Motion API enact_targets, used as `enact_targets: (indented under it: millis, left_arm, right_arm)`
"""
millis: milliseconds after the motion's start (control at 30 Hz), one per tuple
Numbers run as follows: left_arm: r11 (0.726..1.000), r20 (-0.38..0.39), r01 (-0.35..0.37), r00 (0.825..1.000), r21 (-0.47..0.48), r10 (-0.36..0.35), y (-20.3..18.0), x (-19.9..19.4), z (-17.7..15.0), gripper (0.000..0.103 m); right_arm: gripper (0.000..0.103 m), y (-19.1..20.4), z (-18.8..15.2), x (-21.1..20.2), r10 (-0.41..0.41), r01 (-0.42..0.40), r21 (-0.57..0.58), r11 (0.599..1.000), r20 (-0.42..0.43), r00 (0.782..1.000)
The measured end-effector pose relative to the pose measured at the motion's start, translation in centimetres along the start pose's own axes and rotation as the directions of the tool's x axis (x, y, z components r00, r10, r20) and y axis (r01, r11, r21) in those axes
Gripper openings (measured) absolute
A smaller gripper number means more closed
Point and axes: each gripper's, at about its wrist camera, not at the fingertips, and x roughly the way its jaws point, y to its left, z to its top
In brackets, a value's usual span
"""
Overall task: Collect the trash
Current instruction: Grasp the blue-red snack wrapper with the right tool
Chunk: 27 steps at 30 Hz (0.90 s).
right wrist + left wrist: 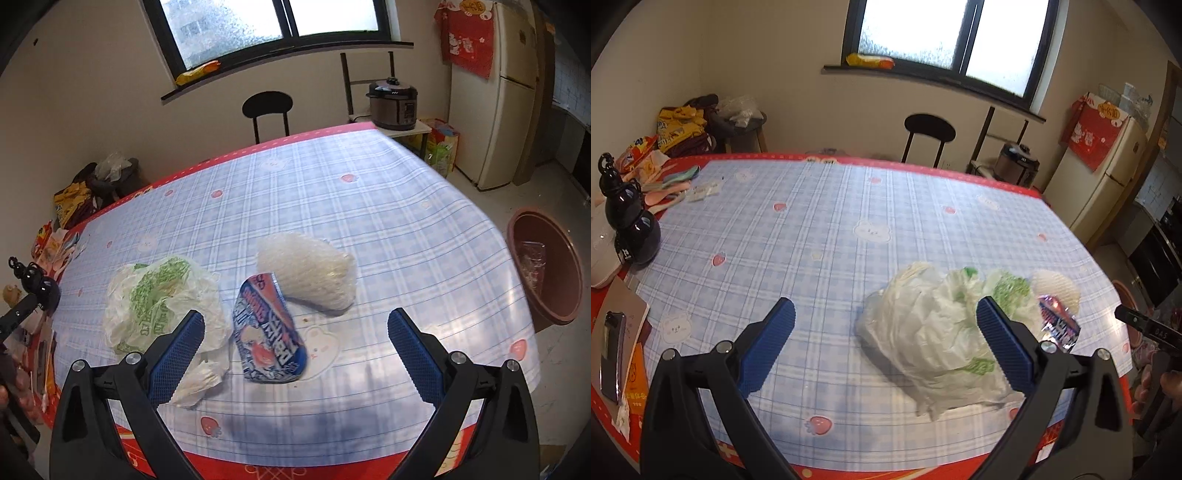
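A crumpled white and green plastic bag [934, 332] [159, 299] lies on the blue checked tablecloth [820, 229] [388, 229]. Right of it rest a blue and red snack wrapper [267, 332] [1058, 325] and a white foam net sleeve [310, 273] [1056, 288]. My left gripper [886, 314] hovers open over the table, its right finger in front of the bag. My right gripper [295, 325] is open too, held just above the wrapper, touching nothing. A brown bin [545, 266] with some clear plastic inside stands on the floor off the table's right edge.
A black gourd-shaped bottle [628, 218], a phone [611, 354], papers and snack packs crowd the table's left edge. A black chair [929, 136] [267, 110] stands behind the table. A rice cooker [393, 103] and a fridge [495, 92] are at the right.
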Motion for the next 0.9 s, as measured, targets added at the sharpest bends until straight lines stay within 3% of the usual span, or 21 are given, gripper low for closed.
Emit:
enact_targets:
  millis: [200,267,533,733,900]
  left_arm:
    - [0.999,-0.039,0.050,0.998,0.011,-0.049,0.7,2.0,-0.1,0.097]
    - [0.998,-0.051,0.064,0.997,0.008,-0.063,0.8,2.7,-0.1,0.097]
    - [0.993,-0.099,0.106,0.990,0.052,-0.101,-0.3,4.4,-0.1,0.097]
    - [0.988,-0.133,0.142,0.982,0.059,-0.133,-0.5,5.8,-0.2,0.097]
    - [0.977,-0.178,0.201,0.966,0.068,-0.186,-1.5,7.3,-0.9,0.097]
  right_arm:
    - [0.095,2.2,-0.4,3.6,-0.006,0.001,-0.081,0.997,-0.061,0.998]
    - [0.082,2.2,-0.1,4.9,-0.010,0.001,-0.105,0.994,-0.079,0.997]
    - [0.071,1.8,0.1,10.0,0.012,-0.029,-0.088,0.996,-0.183,0.983]
    - [0.058,2.7,-0.4,11.1,0.031,-0.047,-0.067,0.997,-0.226,0.974]
    - [0.055,3.3,-0.5,10.8,0.055,-0.068,-0.047,0.997,-0.242,0.969]
